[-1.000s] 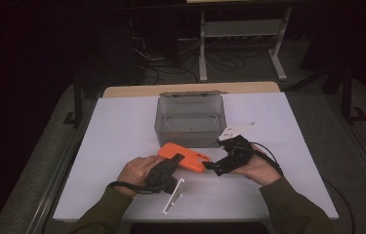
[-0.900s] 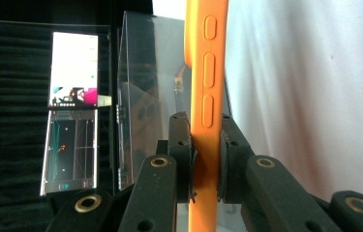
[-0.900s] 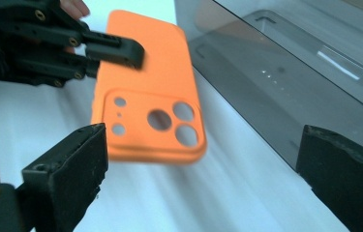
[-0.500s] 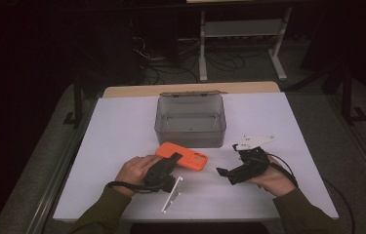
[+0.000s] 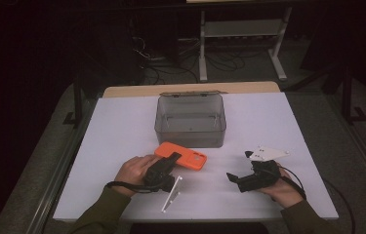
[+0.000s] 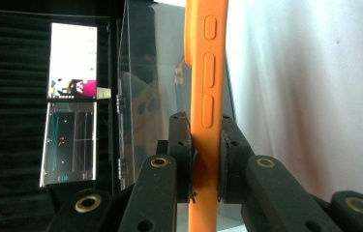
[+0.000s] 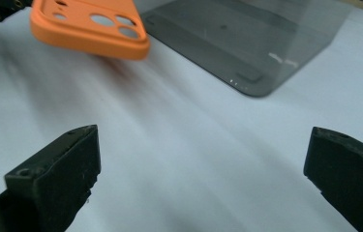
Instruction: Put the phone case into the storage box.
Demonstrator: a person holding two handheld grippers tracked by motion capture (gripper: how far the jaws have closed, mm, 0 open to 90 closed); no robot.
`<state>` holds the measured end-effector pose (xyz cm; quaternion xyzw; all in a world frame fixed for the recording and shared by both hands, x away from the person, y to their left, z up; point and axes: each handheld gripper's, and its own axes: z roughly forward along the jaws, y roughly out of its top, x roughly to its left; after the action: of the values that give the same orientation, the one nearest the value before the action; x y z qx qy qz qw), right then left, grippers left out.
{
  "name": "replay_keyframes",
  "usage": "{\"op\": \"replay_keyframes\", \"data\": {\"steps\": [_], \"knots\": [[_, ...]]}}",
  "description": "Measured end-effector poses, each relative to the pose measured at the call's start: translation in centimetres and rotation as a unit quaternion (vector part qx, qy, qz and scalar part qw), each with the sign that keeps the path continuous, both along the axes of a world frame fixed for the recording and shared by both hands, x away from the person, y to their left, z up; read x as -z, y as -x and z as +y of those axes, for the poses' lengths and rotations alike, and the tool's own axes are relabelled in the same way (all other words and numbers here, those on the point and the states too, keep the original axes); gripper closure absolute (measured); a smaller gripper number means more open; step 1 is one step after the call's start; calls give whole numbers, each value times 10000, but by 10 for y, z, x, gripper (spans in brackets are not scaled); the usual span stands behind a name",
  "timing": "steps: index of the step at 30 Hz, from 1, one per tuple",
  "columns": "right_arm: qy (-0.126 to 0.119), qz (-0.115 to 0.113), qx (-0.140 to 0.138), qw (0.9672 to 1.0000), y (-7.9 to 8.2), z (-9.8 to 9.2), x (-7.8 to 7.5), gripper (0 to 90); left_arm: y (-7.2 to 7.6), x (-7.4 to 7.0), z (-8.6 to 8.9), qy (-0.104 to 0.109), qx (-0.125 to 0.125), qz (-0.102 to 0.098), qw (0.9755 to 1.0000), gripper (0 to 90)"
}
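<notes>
On the white table (image 5: pixel 122 126), the clear grey box (image 5: pixel 191 121) stands at the far middle with nothing in it that we can see. Just near of it, our left gripper (image 5: pixel 167 165) is clamped on the edge of the orange phone case (image 5: pixel 186 156), holding it just above the tabletop. Our right gripper (image 5: pixel 239 168), at the near right and well apart from the case, has just been opening and grips nothing. We judge the case is grasped but not yet in the box; moving it in remains.
</notes>
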<state>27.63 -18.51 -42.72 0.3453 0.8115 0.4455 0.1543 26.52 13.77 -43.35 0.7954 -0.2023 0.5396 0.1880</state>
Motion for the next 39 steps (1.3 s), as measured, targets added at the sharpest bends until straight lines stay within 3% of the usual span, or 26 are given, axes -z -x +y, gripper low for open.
{"op": "replay_keyframes", "data": {"steps": [10,19,39], "knots": [[253,88,77,9996,1,-5,15,0,0,-1,0,40,-11,39,10000,794],[265,142,38,9995,1,-4,16,0,0,-1,0,87,-7,80,9999,794],[372,165,13,9992,0,-3,18,0,-3,-9,1,512,-109,452,9976,795]]}}
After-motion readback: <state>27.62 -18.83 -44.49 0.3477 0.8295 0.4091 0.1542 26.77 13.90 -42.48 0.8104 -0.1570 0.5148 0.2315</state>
